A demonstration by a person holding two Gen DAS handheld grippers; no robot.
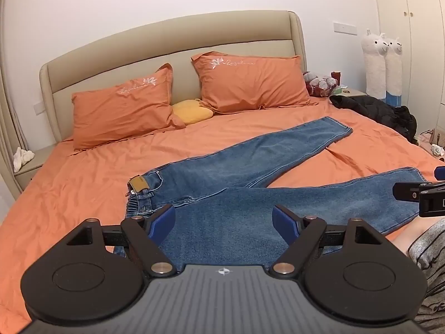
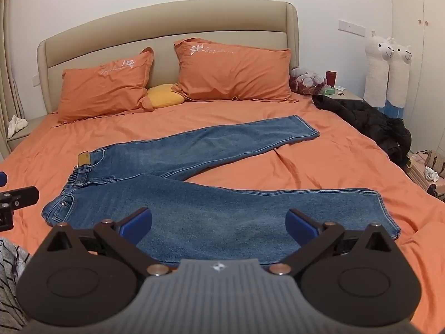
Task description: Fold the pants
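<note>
Lay spread flat across the orange bed [image 2: 347,167]: one pair of blue jeans [image 2: 194,211], waistband to the left with a tan patch [image 2: 83,159], two legs splayed apart in a V toward the right. Looked like heavy, soft denim, limp rather than stiff, not slippery, nothing fragile; probably best pinched at the waistband corner and at a leg hem [image 2: 386,214], thick seams likely giving a firm bite. Nothing folded yet.

Hovered over the near leg, angled downward, not touching the cloth: left gripper [image 1: 224,221] above the seat end, right gripper [image 2: 219,224] nearer the hem, both with jaws wide apart and empty.

Counted around the jeans: two orange pillows [image 2: 233,71] against the beige headboard [image 2: 167,16], one yellow cushion [image 2: 165,98] between them, one black jacket [image 2: 367,122] heaped at the bed's right edge, two white llama toys [image 2: 388,69] standing by the wall, a cluttered nightstand [image 2: 342,94] beside them
</note>
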